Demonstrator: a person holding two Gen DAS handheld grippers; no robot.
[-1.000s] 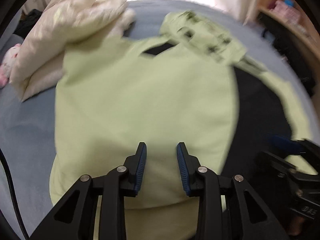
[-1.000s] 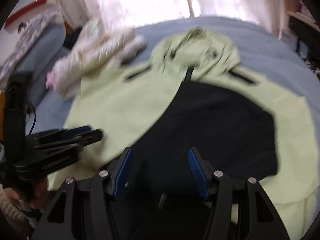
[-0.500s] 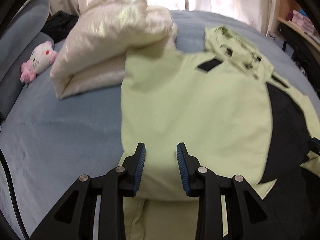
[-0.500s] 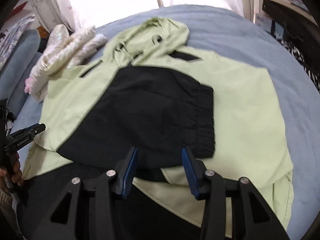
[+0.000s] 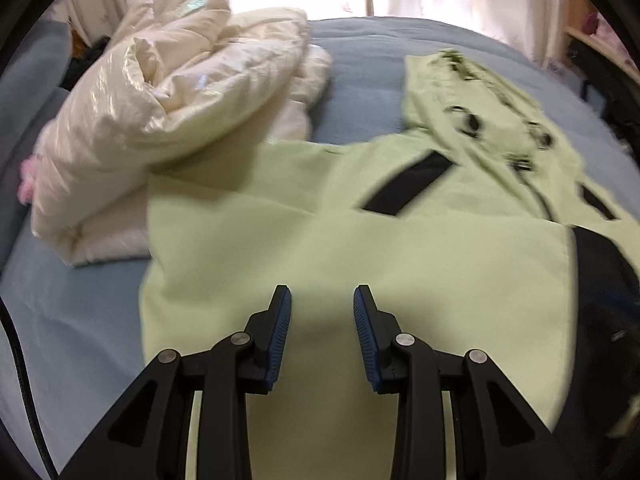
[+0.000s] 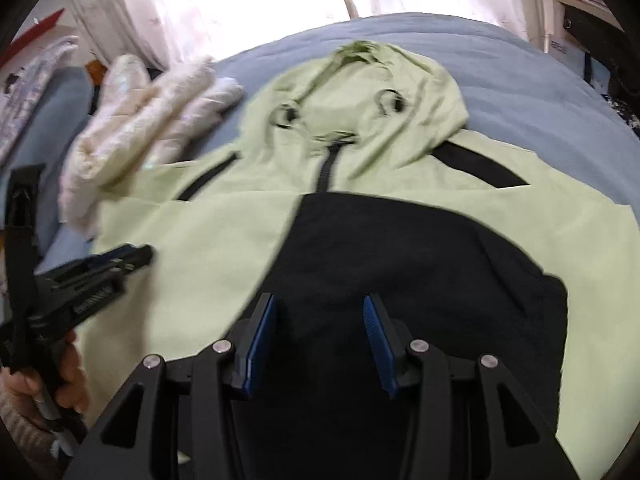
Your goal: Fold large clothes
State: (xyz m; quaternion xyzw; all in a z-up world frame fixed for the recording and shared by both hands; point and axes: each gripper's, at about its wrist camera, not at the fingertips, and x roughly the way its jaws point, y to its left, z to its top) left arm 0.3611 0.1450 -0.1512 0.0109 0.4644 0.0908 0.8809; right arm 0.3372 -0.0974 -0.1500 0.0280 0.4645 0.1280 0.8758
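Left wrist view shows the pale green hooded jacket with black panels (image 5: 360,248) spread flat on the blue bed (image 5: 80,320), hood toward the far edge by the window, its long axis running away from both claws. The left claw (image 5: 322,332) hangs over the green side panel, jaws opening with nothing between them; the right claw (image 6: 320,336) hovers unclenched over the black folded panel, gripping nothing, and is the nearer to the jacket's middle. I count one jacket, one folded cream puffer coat (image 5: 168,120) toward the bed's far left corner, two claws.
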